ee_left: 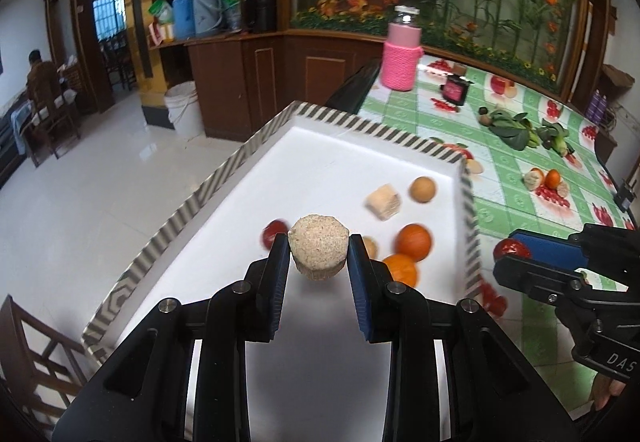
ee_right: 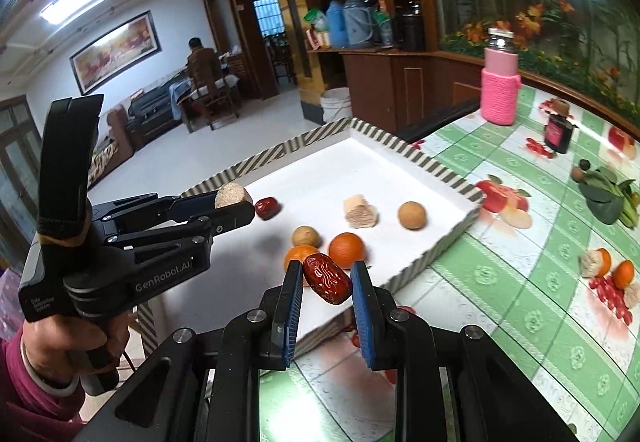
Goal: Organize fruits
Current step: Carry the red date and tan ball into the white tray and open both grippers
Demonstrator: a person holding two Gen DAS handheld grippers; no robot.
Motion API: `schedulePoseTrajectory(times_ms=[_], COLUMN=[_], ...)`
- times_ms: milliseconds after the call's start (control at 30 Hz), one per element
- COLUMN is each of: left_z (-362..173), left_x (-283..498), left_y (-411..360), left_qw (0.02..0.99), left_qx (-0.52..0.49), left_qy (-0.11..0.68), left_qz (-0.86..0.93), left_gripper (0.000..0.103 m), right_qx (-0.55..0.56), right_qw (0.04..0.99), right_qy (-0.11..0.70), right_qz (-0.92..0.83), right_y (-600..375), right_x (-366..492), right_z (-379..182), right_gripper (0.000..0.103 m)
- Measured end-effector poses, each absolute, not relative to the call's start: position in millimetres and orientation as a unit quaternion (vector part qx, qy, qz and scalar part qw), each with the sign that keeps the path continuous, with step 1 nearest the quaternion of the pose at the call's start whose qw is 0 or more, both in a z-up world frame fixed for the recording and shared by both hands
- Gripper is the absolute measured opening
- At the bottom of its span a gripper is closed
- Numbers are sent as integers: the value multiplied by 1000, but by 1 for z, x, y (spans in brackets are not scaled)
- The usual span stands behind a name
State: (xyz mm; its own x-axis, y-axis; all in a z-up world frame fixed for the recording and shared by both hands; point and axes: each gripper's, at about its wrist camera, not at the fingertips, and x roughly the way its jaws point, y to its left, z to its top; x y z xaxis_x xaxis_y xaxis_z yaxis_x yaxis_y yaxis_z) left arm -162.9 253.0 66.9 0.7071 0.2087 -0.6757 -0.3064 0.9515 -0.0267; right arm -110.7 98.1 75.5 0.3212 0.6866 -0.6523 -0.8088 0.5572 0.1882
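Note:
My left gripper [ee_left: 318,247] is shut on a beige, rough round cake piece [ee_left: 318,248], held over the near end of a white tray with a striped rim [ee_left: 224,170]. From the right wrist view that left gripper [ee_right: 236,202] hangs above the tray's left side. My right gripper [ee_right: 326,276] is shut on a wrinkled red date [ee_right: 327,279] just over the tray's near edge [ee_right: 436,248]. In the tray lie two oranges [ee_right: 347,250], a walnut [ee_right: 306,237], a round tan fruit [ee_right: 412,215], a beige cake piece [ee_right: 361,213] and another red date [ee_right: 267,207].
On the green fruit-print tablecloth stand a pink knit-covered bottle [ee_right: 499,90] and a small dark box [ee_right: 557,133], with leafy greens [ee_right: 608,196] and small brown fruits [ee_right: 582,170] at right. A person's hand [ee_right: 60,346] holds the left tool. The tray overhangs the table's left edge.

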Motion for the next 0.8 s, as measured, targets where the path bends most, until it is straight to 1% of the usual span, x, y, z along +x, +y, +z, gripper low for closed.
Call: schedulePoseTrajectory(times_ms=[300,800], left_z=[50,38], left_x=[-168,-163], left_y=[272,282], left_qw=[909,898], left_qx=[-95,-97], left_qy=[381,406], left_qz=[138,139], left_gripper=[28,28], right_qx=[-119,-197], right_qw=[782,744], right_qy=[372,396], right_qz=[485,502], right_y=[131,174], right_x=[-120,-122], right_z=[61,30], right_gripper=[23,23])
